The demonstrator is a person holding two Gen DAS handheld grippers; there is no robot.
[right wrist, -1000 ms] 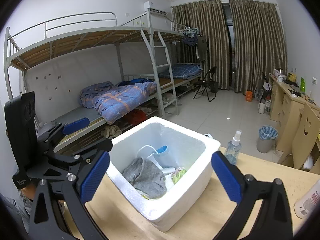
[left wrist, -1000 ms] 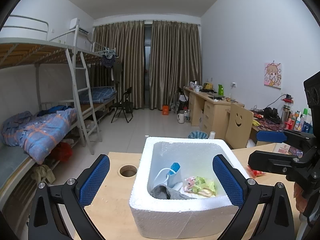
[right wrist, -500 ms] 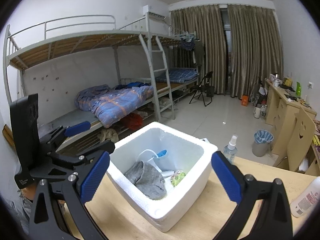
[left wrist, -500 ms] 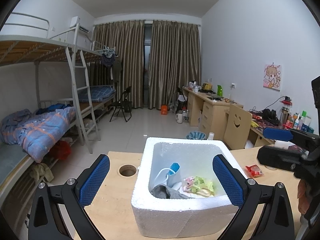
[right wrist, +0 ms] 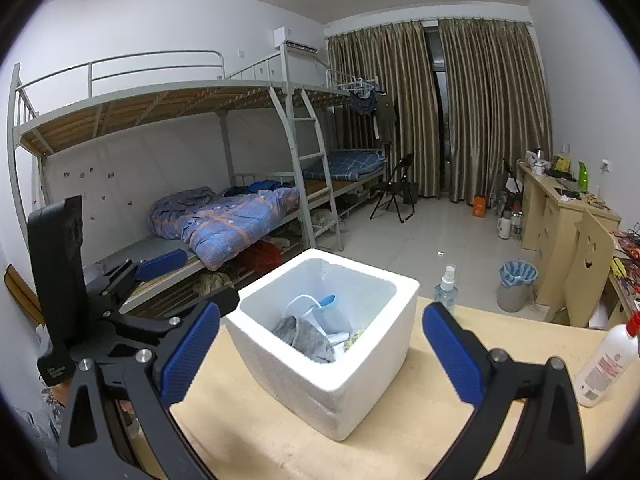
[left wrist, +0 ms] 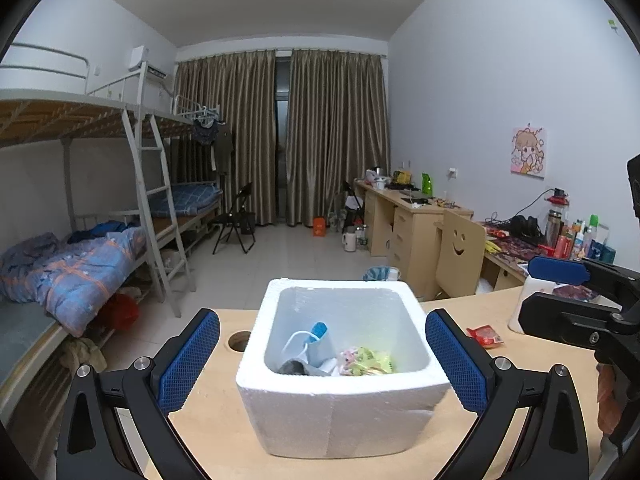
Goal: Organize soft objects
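- Two grippers hang over a pale wooden table (left wrist: 208, 408), both spread wide and gripping nothing.
- From the left wrist view, the left gripper (left wrist: 322, 360) has its blue pads (left wrist: 188, 360) far apart, one on each side of a white foam box (left wrist: 340, 412) that stands on the table; the pads do not touch it.
- Inside the box lie the soft things: a grey cloth (left wrist: 294, 367) low against the near wall, a pale blue pouch with a white loop (left wrist: 316, 344) propped up in the middle, and a yellow-green and pink bundle (left wrist: 366, 361) to the right of it.
- A round hole (left wrist: 240, 340) is cut in the tabletop just left of the box, and a small red packet (left wrist: 485, 336) lies on the table to its right.
- The right gripper (left wrist: 568, 292) shows at the right edge of this view, well apart from the box, its blue-padded finger above the black one with a clear gap between.
- From the right wrist view, the right gripper (right wrist: 320, 360) is also released, its blue pads (right wrist: 452, 356) wide on both sides of the foam box (right wrist: 320, 384).
- Here the grey cloth (right wrist: 308, 336) lies in front, the blue pouch (right wrist: 320, 312) behind it, and a bit of the green bundle (right wrist: 354, 338) peeks out on the right.
- The left gripper (right wrist: 168, 284) reaches in from the left, beside the box, with its fingers parted.
- A clear spray bottle (right wrist: 446, 290) stands just behind the box at the table's far edge, and a white bottle with a red cap (right wrist: 606, 364) stands tilted near the right edge.
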